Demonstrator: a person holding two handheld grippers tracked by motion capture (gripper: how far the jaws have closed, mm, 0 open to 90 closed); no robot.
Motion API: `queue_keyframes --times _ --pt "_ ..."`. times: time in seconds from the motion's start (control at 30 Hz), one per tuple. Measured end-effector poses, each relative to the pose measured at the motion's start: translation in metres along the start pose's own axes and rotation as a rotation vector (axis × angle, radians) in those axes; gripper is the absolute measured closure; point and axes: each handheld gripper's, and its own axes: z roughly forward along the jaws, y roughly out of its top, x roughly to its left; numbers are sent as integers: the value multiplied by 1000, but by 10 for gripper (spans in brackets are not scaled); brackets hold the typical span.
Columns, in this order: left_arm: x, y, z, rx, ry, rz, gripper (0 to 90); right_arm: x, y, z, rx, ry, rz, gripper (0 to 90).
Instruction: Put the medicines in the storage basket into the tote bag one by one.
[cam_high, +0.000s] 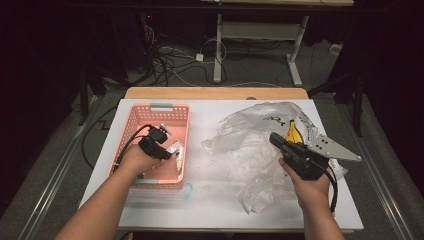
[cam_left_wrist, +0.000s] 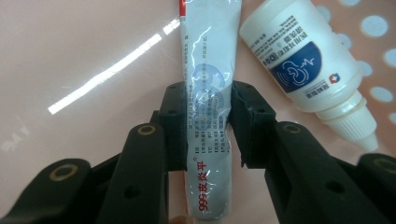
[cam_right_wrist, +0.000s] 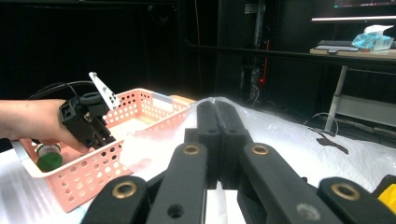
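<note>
Ointment, in a white tube (cam_left_wrist: 208, 121) printed with red characters, was pinched between the pads of the left tool (cam_left_wrist: 208, 122), whose two black jaws were pressed against the tube's sides. In the left gripper view the tube was seen lying lengthways between the jaws, running from six o'clock up toward twelve o'clock, over the glossy pink floor of the basket (cam_left_wrist: 70, 56). A white dropper bottle (cam_left_wrist: 308, 70) with a blue label was seen just beside the tube, at about two o'clock from the pinch, its ribbed cap and nozzle pointed toward four o'clock; whether tube and bottle touched could not be told.

In the high view the left tool (cam_high: 167, 145) was held down inside the pink basket (cam_high: 150, 107), which stood on the white worktop (cam_high: 210, 200) at about nine o'clock from the worktop's centre. The left hand (cam_high: 135, 160) was seen over the basket's near rim. A green-capped item (cam_right_wrist: 49, 157) was seen in the basket's near corner in the right gripper view.

The right tool (cam_right_wrist: 217, 140) was held with its jaws pressed flat together, nothing visible between them. In the high view it (cam_high: 276, 140) was seen at about three o'clock on the worktop, over a crumpled translucent plastic bag (cam_high: 250, 150), with a yellow banana print (cam_high: 292, 132) showing on the bag just behind it. The two tools were held well apart.
</note>
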Motion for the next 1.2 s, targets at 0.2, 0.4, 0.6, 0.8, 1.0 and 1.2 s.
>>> queue_keyframes --times 0.2,0.4,0.6,0.8,1.0,1.2 --pt "6 -2 -10 -72 -13 -25 668 0 1 -1 -4 -4 7 900" --pt "10 -10 -27 -141 -24 -40 667 0 1 -1 -1 -1 2 900" --pt "4 -22 -48 -254 -28 -35 665 1 1 -1 -3 -2 -1 900" --pt "-3 -35 -59 -335 -40 -35 665 1 2 -1 -3 -1 -5 900" --pt "-14 -45 -61 -386 -44 -23 665 3 1 1 1 1 -8 900" --pt "-21 -55 -65 -454 -72 -26 664 4 1 2 2 1 -9 900"
